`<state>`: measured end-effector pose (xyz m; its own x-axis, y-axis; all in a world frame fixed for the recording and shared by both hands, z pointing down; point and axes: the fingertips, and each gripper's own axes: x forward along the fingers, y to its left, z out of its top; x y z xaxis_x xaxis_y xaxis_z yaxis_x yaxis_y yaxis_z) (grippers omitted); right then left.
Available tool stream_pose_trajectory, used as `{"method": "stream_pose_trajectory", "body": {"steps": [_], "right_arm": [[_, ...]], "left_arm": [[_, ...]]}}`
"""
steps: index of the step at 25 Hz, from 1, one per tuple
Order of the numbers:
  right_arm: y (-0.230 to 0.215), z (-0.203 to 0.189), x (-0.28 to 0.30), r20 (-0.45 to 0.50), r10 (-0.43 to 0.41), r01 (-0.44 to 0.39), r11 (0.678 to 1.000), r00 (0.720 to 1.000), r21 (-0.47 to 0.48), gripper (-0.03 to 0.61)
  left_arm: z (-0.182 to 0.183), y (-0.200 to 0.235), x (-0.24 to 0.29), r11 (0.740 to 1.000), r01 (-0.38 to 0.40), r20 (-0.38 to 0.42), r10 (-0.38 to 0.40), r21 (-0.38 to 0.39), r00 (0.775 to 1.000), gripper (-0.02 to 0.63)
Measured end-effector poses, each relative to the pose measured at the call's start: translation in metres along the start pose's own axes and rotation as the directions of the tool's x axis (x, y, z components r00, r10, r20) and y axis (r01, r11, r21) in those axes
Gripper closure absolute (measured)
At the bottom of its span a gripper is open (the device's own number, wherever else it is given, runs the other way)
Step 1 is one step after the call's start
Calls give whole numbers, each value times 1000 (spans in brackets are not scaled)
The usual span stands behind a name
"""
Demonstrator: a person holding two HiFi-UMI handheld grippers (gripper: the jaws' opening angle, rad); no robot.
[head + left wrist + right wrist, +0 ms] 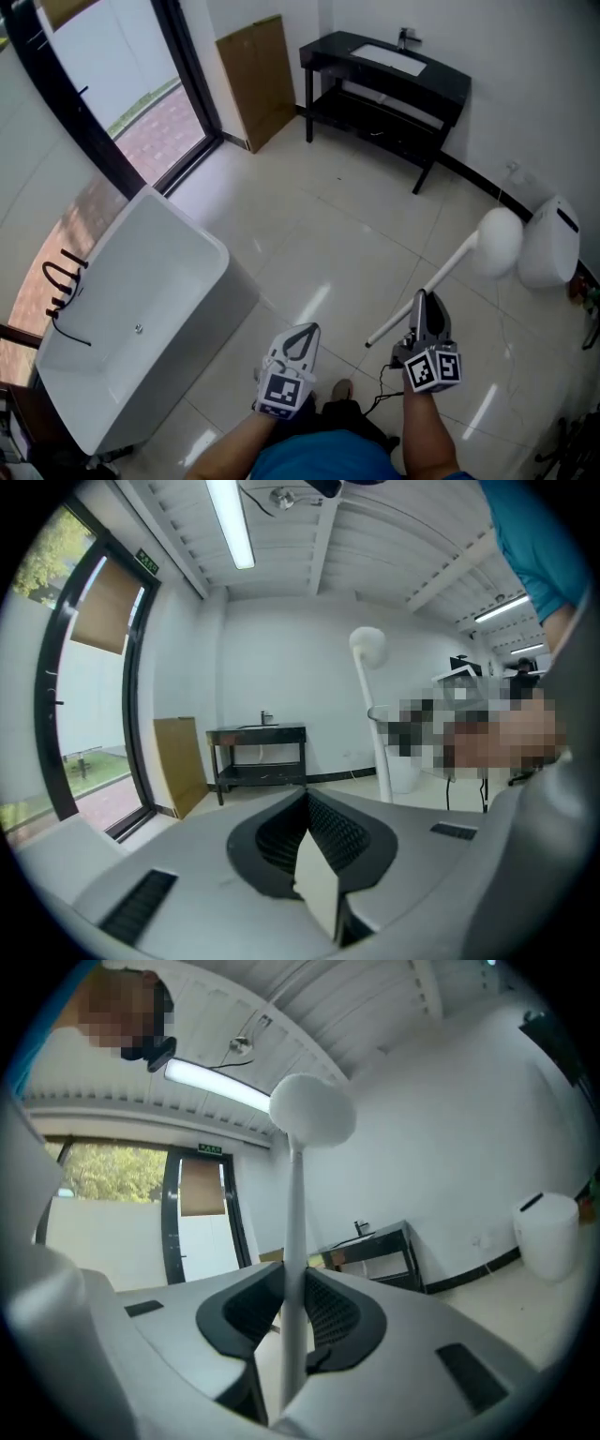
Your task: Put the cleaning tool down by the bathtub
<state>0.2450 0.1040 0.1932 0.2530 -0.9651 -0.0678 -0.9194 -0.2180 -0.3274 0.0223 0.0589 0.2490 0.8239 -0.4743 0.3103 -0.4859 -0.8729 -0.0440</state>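
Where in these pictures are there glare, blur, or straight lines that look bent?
Head view: glare streaks the floor; the brush head is blurred. Left gripper view: fisheye bows the door frame, corners go black. Right gripper view: the lamp burns out white; the brush handle, near the lens, is soft.

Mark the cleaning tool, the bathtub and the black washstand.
cleaning tool [441,276]: head view, middle of its white handle.
bathtub [155,277]: head view, bare inner wall.
black washstand [445,82]: head view, bare top beside the basin.
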Motion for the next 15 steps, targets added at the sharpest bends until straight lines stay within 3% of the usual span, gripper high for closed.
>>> {"method": "stream_pose_trajectory", "body": {"steps": [7, 10, 15], "right_arm": [[116, -44, -15, -34, 40, -31, 971, 999, 237, 489], [176, -75, -21, -58, 35, -11, 932, 998, 362, 489], [283, -134, -6, -106, 92, -26, 860, 990, 509, 491]], "left_arm": [[-7, 62, -98, 996, -84, 41, 85, -23, 996, 614], [-20, 101, -147, 995, -97, 44, 98, -27, 994, 614], [-59, 184, -231, 979, -198, 10, 199, -48, 980, 614]]}}
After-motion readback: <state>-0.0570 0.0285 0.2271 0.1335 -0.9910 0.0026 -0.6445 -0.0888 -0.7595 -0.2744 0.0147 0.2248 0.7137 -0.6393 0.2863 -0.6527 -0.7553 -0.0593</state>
